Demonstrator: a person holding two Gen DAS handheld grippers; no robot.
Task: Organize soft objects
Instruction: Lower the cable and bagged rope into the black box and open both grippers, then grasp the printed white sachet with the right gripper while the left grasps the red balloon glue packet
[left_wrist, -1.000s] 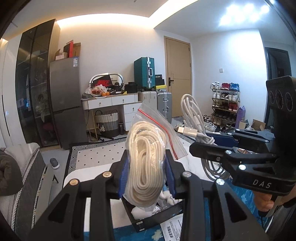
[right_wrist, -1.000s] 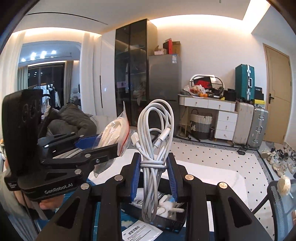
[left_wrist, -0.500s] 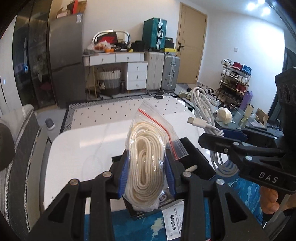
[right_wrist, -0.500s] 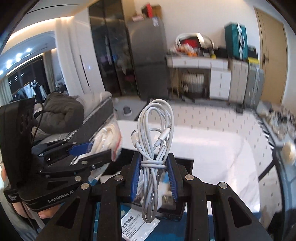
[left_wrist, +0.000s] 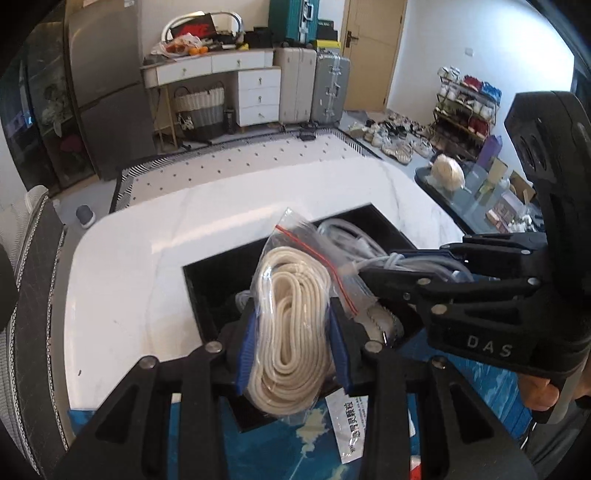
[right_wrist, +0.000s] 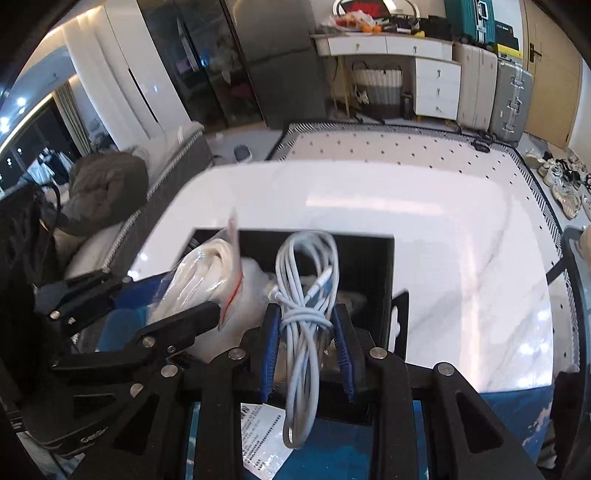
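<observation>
Left wrist view: the left tool (left_wrist: 293, 350) pinches a clear zip bag of coiled cream rope (left_wrist: 291, 332) between its blue pads (left_wrist: 246, 354). The bag stands upright in the grip, its red seal strip at the top, its lower end hanging below the pads. It is held above the open black box (left_wrist: 207, 291), which rests on the white marble surface (left_wrist: 140, 280). At right, the right tool (left_wrist: 413, 269) reaches in over the same box, gripped by a hand (left_wrist: 539, 395) at the frame edge. A printed paper slip (left_wrist: 349, 424) lies on the blue mat (left_wrist: 288, 454) just in front of the box.

Right wrist view: the right tool (right_wrist: 306, 350) is closed on a bundled white charging cable (right_wrist: 306, 295), wrapped around its middle with its own cord. The loops rise above the pads and a longer loop hangs below them. The bundle is over the box (right_wrist: 373, 266) interior, where other pale items lie, too blurred to name. At left, the left tool (right_wrist: 155, 299) holds the bagged rope (right_wrist: 199, 273) beside the cable, the two bundles near each other but apart. The paper slip (right_wrist: 262, 428) shows under the hanging cable loop. Beyond the surface (right_wrist: 424, 221) lie a dotted rug (right_wrist: 406, 151), a white drawer unit (right_wrist: 436, 88) and suitcases (right_wrist: 509, 99).
</observation>
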